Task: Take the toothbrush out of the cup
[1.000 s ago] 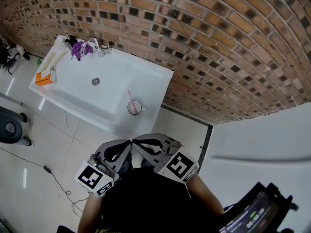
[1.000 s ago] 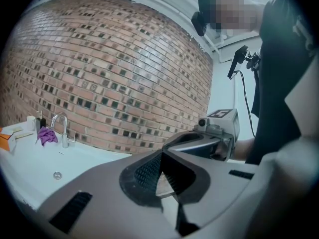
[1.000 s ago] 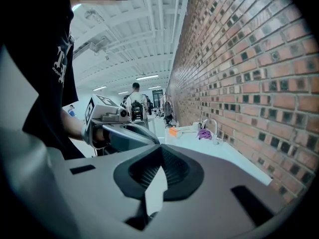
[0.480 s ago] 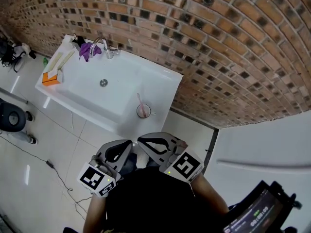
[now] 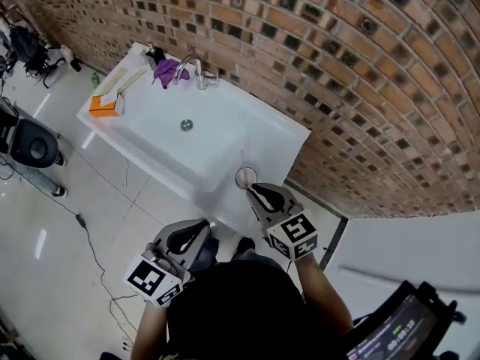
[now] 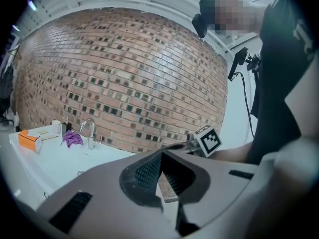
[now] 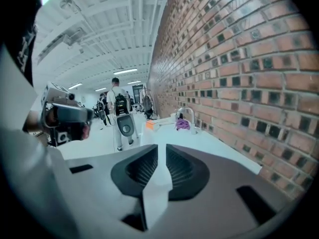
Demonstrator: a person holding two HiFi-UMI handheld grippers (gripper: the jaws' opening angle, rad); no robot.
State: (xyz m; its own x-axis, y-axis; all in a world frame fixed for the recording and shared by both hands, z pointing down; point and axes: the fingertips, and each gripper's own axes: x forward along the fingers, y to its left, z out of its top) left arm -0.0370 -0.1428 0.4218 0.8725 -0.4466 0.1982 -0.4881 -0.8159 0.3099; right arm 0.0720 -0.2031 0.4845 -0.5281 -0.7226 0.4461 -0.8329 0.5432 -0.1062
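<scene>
A small round cup [image 5: 246, 176] stands on the near right corner of the white sink [image 5: 150, 137], with a thin pale toothbrush [image 5: 242, 160] leaning out of it toward the wall. My right gripper [image 5: 256, 190] is shut and empty, its tips just short of the cup's near rim. My left gripper [image 5: 202, 225] hangs lower and to the left, over the floor in front of the sink, also shut on nothing. In the left gripper view the left gripper [image 6: 160, 152] points at the brick wall. The right gripper [image 7: 158, 147] looks along the sink in its own view, and its body hides the cup.
A faucet [image 5: 197, 70], a purple cloth [image 5: 166, 71] and an orange box [image 5: 103, 106] sit at the sink's far end. The brick wall [image 5: 360, 88] runs right behind it. A wheeled stool [image 5: 30, 142] and a cable [image 5: 90, 238] are on the floor at the left. People stand far off [image 7: 118, 103].
The sink has come nearer in the head view. My right gripper has moved forward from beside the left one up to the cup. The left gripper has stayed low.
</scene>
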